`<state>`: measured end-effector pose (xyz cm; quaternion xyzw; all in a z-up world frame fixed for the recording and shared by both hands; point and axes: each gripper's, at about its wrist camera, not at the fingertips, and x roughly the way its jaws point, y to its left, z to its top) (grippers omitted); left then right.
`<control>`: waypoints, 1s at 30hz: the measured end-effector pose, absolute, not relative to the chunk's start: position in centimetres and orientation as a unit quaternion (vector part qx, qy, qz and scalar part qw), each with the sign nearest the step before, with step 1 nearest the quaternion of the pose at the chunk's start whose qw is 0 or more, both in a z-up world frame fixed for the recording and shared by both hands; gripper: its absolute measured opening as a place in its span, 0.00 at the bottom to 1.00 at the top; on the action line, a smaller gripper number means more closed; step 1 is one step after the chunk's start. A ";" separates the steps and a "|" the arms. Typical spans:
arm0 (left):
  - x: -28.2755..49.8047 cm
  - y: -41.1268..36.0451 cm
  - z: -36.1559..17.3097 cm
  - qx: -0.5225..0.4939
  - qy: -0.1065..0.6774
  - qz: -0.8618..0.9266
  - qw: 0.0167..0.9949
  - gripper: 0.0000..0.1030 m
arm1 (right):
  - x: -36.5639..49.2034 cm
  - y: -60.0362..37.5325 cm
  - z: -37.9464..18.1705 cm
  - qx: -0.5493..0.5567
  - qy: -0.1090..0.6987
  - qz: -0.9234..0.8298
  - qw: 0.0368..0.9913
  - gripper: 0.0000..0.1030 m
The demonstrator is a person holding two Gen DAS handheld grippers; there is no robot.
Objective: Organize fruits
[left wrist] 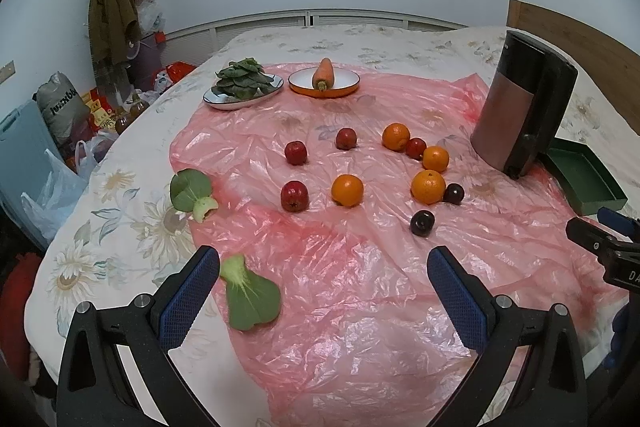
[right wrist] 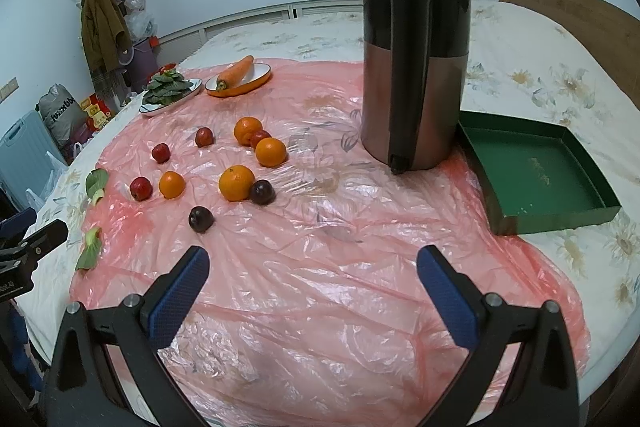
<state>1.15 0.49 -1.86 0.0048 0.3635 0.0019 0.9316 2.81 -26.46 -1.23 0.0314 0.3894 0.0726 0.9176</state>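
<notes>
Both grippers hover wide open and empty above the pink sheet (right wrist: pixel 320 287). Fruits lie scattered mid-frame: oranges (left wrist: pixel 347 190), red apples (left wrist: pixel 294 195), dark plums (left wrist: pixel 422 223). In the right wrist view the nearest plum (right wrist: pixel 201 219) sits just above the right gripper (right wrist: pixel 312 267), left of its axis; the green tray (right wrist: pixel 540 171) lies at right. The left gripper (left wrist: pixel 323 269) points straight toward the fruit, the plum being slightly right of centre.

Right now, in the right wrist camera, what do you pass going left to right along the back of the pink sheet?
Plate of leafy greens → orange-rimmed dish holding a carrot → tall brown and black appliance → open green box.
</notes>
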 end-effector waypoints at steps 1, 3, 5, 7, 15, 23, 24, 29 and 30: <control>1.2 0.5 -1.9 0.005 0.364 0.001 0.931 0.99 | 2.8 -26.4 -1.3 0.032 0.390 0.073 0.918 1.00; 1.3 0.5 -2.1 0.004 0.365 -0.001 0.931 0.99 | 2.9 -26.4 -1.3 0.032 0.390 0.074 0.917 1.00; 1.4 0.5 -2.2 0.007 0.367 0.001 0.930 0.99 | 3.1 -26.3 -1.3 0.032 0.392 0.079 0.916 1.00; 1.7 1.0 -2.3 0.005 0.376 0.003 0.927 0.99 | 3.3 -26.1 -1.3 0.032 0.393 0.086 0.915 1.00; 3.7 3.3 -2.5 0.004 0.406 0.005 0.914 0.99 | 5.5 -24.2 -2.4 0.027 0.409 0.124 0.904 1.00; 8.9 3.9 -3.8 0.017 0.428 -0.010 0.903 0.97 | 10.4 -22.3 -4.1 0.024 0.427 0.172 0.887 1.00; 9.7 3.9 -3.9 0.019 0.429 -0.011 0.903 0.96 | 11.1 -22.2 -4.4 0.025 0.430 0.176 0.885 0.97; 13.2 3.7 -5.1 0.036 0.438 -0.023 0.898 0.84 | 14.4 -21.9 -5.6 0.028 0.443 0.200 0.874 0.73; 13.8 3.6 -5.5 0.040 0.442 -0.026 0.896 0.80 | 15.0 -21.6 -5.9 0.024 0.447 0.208 0.870 0.67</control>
